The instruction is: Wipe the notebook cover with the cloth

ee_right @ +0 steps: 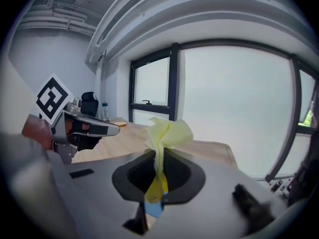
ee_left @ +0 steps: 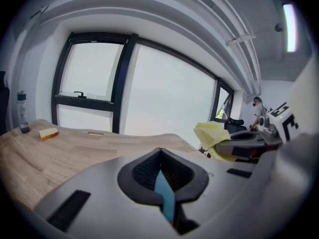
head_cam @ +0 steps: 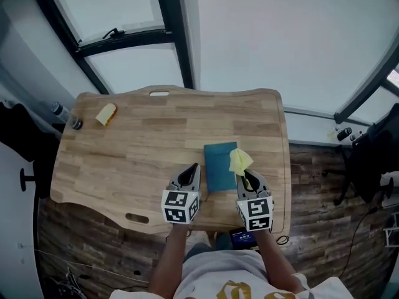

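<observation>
At the near edge of the tabletop (head_cam: 143,143), the left hand-held gripper (ee_left: 159,151) has its jaws pressed together at the tips. Nothing seems pinched; the teal sliver in the slot behind the tips is probably the notebook (head_cam: 219,167) seen past it. The right hand-held gripper (ee_right: 160,153) pinches the cloth (ee_right: 167,132) by a narrow neck, and a loose yellow tuft stands out beyond the jaws. The notebook lies flat just ahead of and between the two grippers, close to the near edge and toward the right near corner, with its long sides running near to far. The tuft hangs over the notebook's right edge. It looks to be off the cover, though contact cannot be read for sure. To wipe well, the right hand-held gripper should tip down until the tuft, not the hard jaw tips, meets the cover. It should then travel the cover's length in overlapping passes from one long edge to the other. Pressure should be light, because a thin notebook on smooth wood will probably slide, and it sits near enough to the edge to be dragged off. The closed left tips could pin the left near corner to steady it. The pinch on the cloth is small, so drawing the tuft behind the jaws is safer than pushing it ahead, where it may fold under or pull free. Near the far left corner, a yellow lump (head_cam: 106,113) and a bottle (head_cam: 65,114) are well apart from the work.
</observation>
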